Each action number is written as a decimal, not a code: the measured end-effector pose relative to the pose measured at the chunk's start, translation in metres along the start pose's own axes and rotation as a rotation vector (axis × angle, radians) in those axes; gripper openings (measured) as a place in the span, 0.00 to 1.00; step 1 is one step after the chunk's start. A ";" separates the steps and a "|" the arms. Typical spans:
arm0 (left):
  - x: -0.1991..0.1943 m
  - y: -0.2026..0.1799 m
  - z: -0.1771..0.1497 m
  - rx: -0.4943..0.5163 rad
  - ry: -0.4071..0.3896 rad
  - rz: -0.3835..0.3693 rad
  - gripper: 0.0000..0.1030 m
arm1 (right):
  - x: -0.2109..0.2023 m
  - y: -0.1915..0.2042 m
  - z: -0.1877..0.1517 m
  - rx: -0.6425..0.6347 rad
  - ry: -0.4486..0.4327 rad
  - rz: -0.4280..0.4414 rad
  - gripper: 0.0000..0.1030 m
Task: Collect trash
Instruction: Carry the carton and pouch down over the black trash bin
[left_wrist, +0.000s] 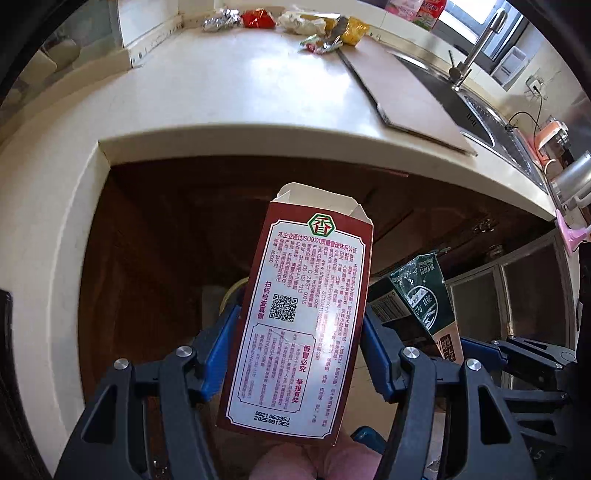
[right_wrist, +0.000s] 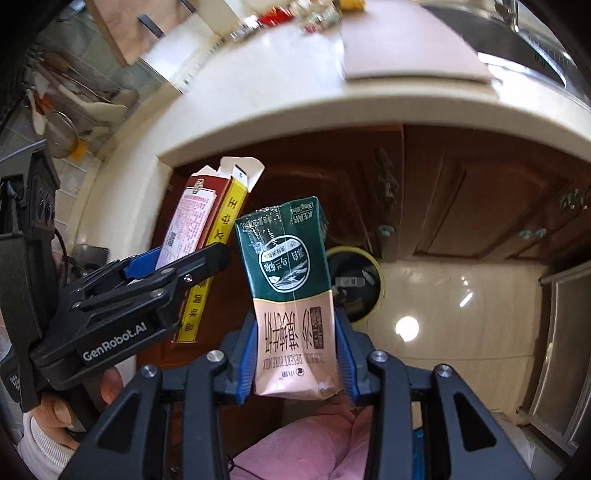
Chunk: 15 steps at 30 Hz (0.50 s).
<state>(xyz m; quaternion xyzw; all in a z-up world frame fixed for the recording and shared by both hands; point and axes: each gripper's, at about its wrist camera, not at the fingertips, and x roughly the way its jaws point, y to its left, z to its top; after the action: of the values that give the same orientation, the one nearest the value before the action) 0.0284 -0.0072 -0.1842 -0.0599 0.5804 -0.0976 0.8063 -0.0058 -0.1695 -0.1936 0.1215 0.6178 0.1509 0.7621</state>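
My left gripper (left_wrist: 299, 354) is shut on a dark red spice box (left_wrist: 299, 314) with an open top flap, held in the air below the counter edge. The box and left gripper also show in the right wrist view (right_wrist: 201, 218). My right gripper (right_wrist: 297, 354) is shut on a green and pink milk carton (right_wrist: 291, 288), also seen in the left wrist view (left_wrist: 424, 299). A round bin with a yellow rim (right_wrist: 360, 284) stands on the floor beyond the carton. Several wrappers (left_wrist: 288, 20) lie at the back of the white counter (left_wrist: 240, 92).
A cardboard sheet (left_wrist: 402, 88) lies on the counter beside a steel sink (left_wrist: 476, 107) with a tap. Brown cabinet doors (right_wrist: 461, 195) stand under the counter. A shiny tile floor (right_wrist: 443, 314) lies at the right, with a steel cabinet (right_wrist: 569, 350) at the far right.
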 end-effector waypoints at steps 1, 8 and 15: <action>0.012 0.003 -0.004 -0.008 0.005 0.000 0.59 | 0.012 -0.005 -0.002 -0.001 0.015 -0.006 0.37; 0.118 0.028 -0.034 -0.103 0.061 0.021 0.60 | 0.113 -0.051 -0.012 0.032 0.130 -0.012 0.37; 0.197 0.054 -0.056 -0.144 0.099 0.046 0.60 | 0.206 -0.084 -0.018 0.079 0.211 -0.007 0.37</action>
<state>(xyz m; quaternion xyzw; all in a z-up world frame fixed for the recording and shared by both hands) 0.0410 0.0020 -0.3951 -0.0995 0.6263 -0.0396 0.7722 0.0224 -0.1693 -0.4154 0.1327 0.7005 0.1356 0.6880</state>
